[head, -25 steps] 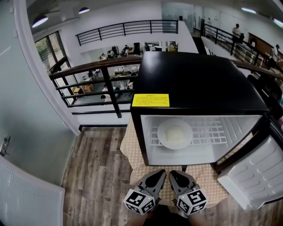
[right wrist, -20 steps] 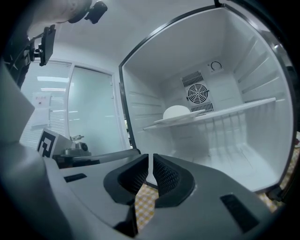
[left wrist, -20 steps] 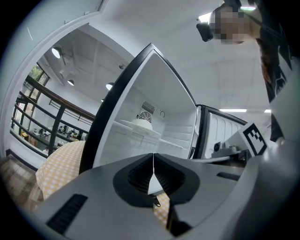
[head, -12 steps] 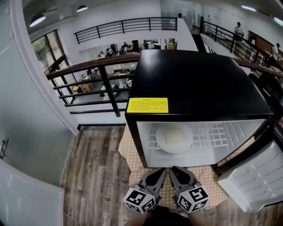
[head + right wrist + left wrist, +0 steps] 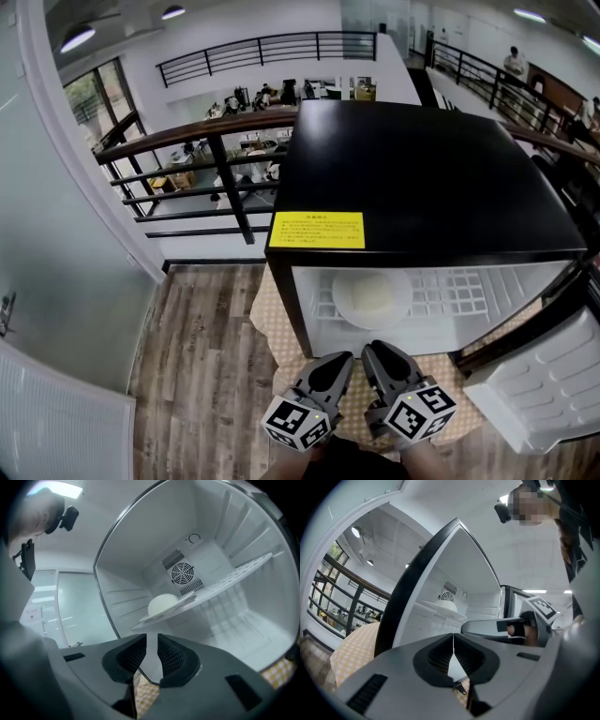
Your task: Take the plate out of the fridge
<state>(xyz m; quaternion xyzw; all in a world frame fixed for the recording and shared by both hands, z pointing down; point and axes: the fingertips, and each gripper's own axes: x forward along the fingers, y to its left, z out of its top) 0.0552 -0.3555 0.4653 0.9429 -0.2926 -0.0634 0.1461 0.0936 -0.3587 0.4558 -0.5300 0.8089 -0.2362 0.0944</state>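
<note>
The round white plate (image 5: 371, 298) lay flat on the white wire shelf (image 5: 455, 286), toward its left side. It sat inside the black-topped fridge (image 5: 422, 169), which stood open.

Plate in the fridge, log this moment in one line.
plate on fridge shelf; door open; left hand-held gripper shut; right hand-held gripper slightly open

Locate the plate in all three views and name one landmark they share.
Head view: plate low centre, inside the open fridge.
Left gripper view: mid-frame, seen nearly edge-on.
Right gripper view: centre, slightly low.
Shared landmark: the white shelf it sits on.
</note>
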